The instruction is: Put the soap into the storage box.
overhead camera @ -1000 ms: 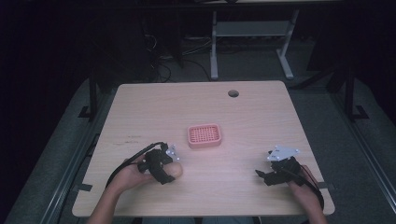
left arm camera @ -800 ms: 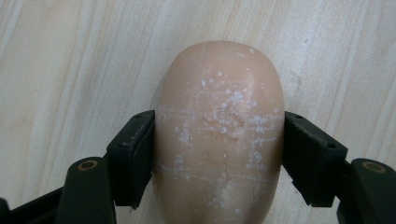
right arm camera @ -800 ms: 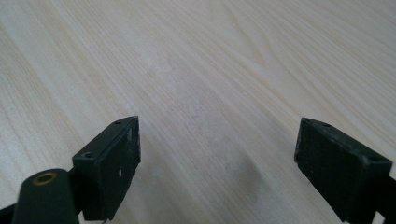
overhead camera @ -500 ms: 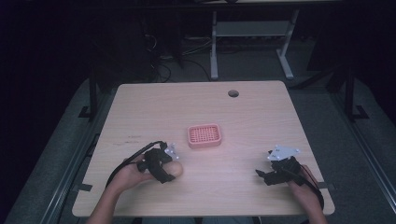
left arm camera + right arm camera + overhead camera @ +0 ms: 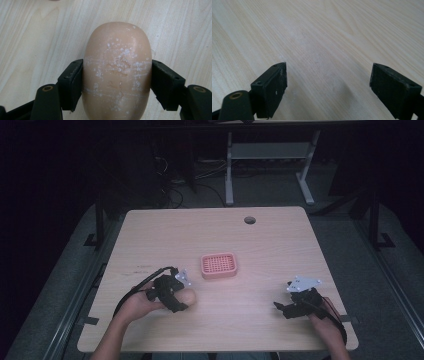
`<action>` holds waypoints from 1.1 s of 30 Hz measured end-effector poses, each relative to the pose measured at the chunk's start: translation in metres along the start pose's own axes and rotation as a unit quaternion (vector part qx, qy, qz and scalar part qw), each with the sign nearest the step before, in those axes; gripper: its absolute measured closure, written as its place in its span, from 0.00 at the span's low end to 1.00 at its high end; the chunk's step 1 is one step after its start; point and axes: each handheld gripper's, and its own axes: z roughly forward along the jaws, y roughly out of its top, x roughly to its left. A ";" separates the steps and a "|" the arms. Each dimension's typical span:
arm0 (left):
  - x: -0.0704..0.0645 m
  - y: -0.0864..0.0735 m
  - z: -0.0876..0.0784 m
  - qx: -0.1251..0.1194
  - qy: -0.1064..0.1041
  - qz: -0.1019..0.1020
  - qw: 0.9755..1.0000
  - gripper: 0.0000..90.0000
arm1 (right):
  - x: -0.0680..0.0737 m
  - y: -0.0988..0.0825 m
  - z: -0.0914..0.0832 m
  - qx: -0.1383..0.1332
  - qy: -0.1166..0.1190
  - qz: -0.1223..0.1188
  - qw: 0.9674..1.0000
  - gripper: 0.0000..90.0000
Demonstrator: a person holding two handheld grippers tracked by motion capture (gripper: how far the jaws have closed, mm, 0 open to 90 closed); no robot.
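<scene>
Soap [image 5: 117, 72]: tan oval bar, surface scuffed and flecked white. Clamped across its width by left gripper [image 5: 117, 83], jaws pressed flat against both long sides, no gap visible. Appears to sit on or just over table [image 5: 32, 37]; contact underneath not readable from left gripper view.

From high view: soap [image 5: 186, 296] and left gripper [image 5: 172, 295] lie nearer the person than the dish [image 5: 219, 265], off to its left, apart from it. Dish pink, gridded floor, nothing in it, near middle of table [image 5: 280, 245].

Right gripper [image 5: 286, 309]: nearer the person than the dish and well to its right, low over the wood. In right gripper view, right gripper [image 5: 328, 82] spread wide, bare table between the jaws, nothing held.

Progress, as judged:
- Grasp on soap looks made and firm. Done.
- Lift not evident; bar low, close to the wood.
- Carry toward dish not started; gap between soap and dish remains.
- Placement in dish left to do, then release.

Likely aim: bar into dish. Early stage, roughly first step of several complete. Right gripper idle, no part in the work so far as visible.

Risk noted: bar smooth and rounded, could slip or twist in the jaws during carry.
</scene>
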 end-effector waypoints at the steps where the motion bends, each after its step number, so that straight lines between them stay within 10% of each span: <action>1: 0.000 0.000 0.000 0.000 0.000 0.000 1.000 0.35 | 0.000 0.000 0.000 0.000 0.000 0.000 1.000 0.15; 33: 0.016 0.025 -0.003 0.006 -0.005 0.005 1.000 0.35 | 0.000 0.001 -0.001 -0.010 0.002 0.003 1.000 0.15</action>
